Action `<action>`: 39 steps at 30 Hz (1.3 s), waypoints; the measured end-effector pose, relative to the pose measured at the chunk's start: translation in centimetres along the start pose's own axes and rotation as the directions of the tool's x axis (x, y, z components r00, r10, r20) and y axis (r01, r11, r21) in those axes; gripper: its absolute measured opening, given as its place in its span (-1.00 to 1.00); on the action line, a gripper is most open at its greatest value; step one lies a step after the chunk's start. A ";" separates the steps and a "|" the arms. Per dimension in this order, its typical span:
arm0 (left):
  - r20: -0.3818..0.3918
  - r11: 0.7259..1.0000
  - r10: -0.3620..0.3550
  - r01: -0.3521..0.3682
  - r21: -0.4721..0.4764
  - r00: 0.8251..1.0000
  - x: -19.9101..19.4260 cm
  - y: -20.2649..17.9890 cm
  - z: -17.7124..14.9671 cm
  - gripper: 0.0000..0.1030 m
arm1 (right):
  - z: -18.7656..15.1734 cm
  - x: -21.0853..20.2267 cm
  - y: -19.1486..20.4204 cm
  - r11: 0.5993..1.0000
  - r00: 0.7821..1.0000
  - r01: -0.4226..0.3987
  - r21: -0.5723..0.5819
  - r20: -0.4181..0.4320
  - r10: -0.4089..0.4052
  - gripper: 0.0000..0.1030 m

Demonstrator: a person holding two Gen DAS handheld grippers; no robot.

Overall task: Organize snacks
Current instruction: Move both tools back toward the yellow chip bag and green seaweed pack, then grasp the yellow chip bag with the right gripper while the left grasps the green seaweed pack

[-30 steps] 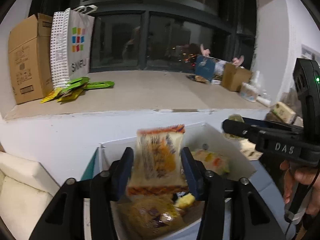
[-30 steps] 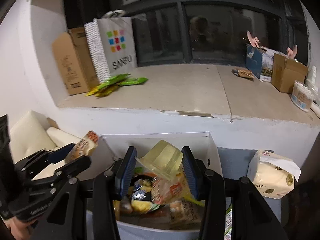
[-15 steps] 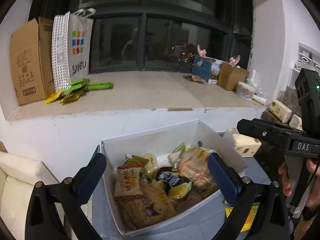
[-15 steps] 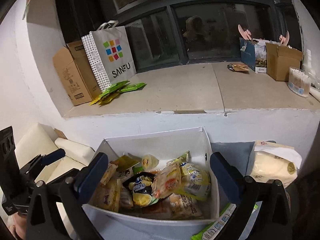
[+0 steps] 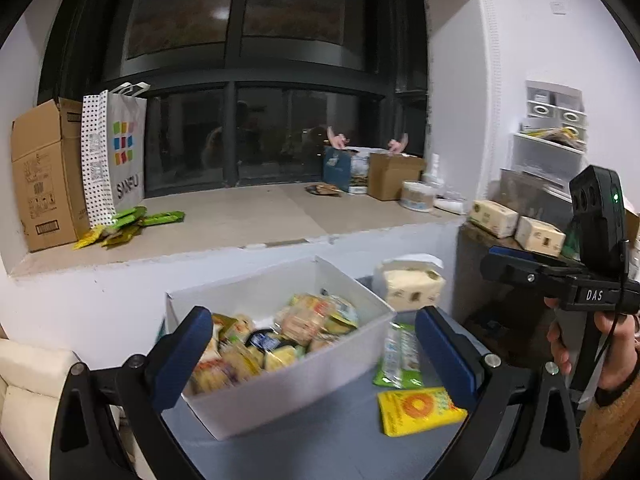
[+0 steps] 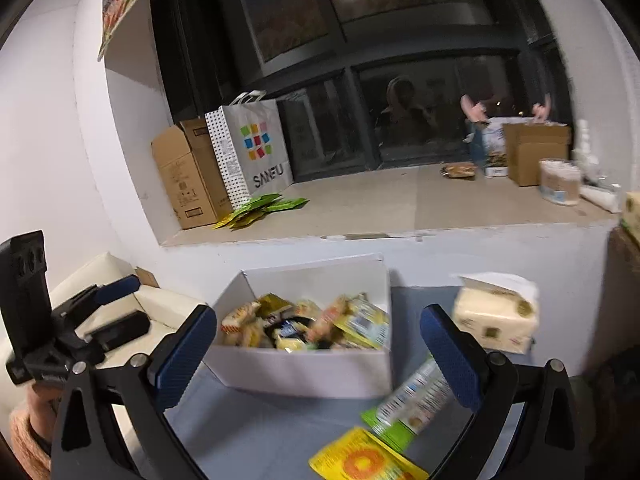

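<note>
We have pulled both grippers back from the white box (image 5: 280,380) of snacks (image 5: 280,336). Our left gripper (image 5: 312,344) and right gripper (image 6: 320,344) hang released and empty, their earlier packets dropped.

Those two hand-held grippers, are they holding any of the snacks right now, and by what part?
Nothing is held. The left hand-held gripper and the right hand-held gripper both stand wide open, nothing between their fingers, hanging above the white box of snacks.

Grey-blue table top (image 5: 320,436) bearing a white snack box (image 5: 288,384), a yellow packet (image 5: 420,410) and green-edged packet (image 5: 400,354) just beside it, a tissue pack (image 5: 412,286) behind.
</note>
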State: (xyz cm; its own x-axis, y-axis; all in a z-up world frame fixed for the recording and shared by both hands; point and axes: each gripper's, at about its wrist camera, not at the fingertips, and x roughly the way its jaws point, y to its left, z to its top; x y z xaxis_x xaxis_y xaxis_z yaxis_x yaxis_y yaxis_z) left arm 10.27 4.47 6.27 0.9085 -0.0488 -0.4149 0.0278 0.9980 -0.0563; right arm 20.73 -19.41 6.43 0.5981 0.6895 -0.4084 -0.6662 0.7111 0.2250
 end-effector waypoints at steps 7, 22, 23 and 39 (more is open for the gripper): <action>-0.043 1.000 -0.016 0.015 -0.022 0.999 -1.9 -2.2 -4.6 0.99 | -7.2 -4.2 -2.0 0.997 0.996 0.081 0.009 -0.050 -0.080 1.00; -0.172 0.989 -0.110 0.091 -0.113 0.979 -1.7 -4.3 -13.2 1.00 | -18.3 -3.0 -0.9 0.979 0.957 0.101 -0.176 -0.253 -0.144 1.00; -0.171 0.990 -0.110 0.092 -0.108 0.979 -1.8 -4.4 -13.2 0.99 | -18.2 -2.7 -1.0 0.981 0.956 0.096 -0.168 -0.260 -0.138 1.00; -0.181 0.991 -0.128 0.120 -0.053 0.975 -2.5 -5.1 -13.7 0.99 | -15.0 9.1 -4.0 0.960 0.885 -0.071 -0.270 -0.461 -0.064 1.00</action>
State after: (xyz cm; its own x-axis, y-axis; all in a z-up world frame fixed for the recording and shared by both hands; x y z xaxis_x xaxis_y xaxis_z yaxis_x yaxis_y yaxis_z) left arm 2.20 -1.01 -4.83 0.8072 -0.1823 -0.5614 0.1149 0.9814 -0.1535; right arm 22.18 -18.01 -11.48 0.3665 0.5009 -0.7840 -0.8023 0.5968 0.0062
